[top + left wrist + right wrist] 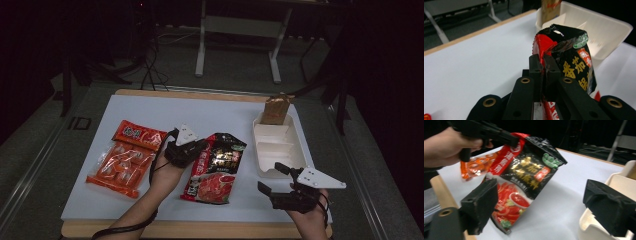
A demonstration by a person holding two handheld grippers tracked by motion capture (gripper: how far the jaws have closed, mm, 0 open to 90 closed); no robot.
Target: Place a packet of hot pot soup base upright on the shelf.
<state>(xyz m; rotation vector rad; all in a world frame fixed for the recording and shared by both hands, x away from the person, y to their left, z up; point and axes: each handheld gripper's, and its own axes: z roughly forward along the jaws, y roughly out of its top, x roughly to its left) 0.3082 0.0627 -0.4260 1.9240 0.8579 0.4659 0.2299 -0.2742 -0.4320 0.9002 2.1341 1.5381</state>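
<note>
**Floppy pouch, pinched at the edge**

Left gripper (543, 65) is clamped tight on the left edge of the black-and-red sauce pouch (215, 167), lifting that side while the bottom rests on the white table (150, 107). Right gripper (272, 178) hangs wide open, holding nothing, beside the cream tray (276, 150). The pouch looks soft, glossy and probably slippery, so I'd grab the flat seam, not the belly.

A white table (150, 107) edged in wood is seen. On it, an orange packet (125, 157) lies at the left, a black-and-red pouch (215, 170) rests by its lower edge mid-table, and a white tray (277, 145) is set at the right.
</note>
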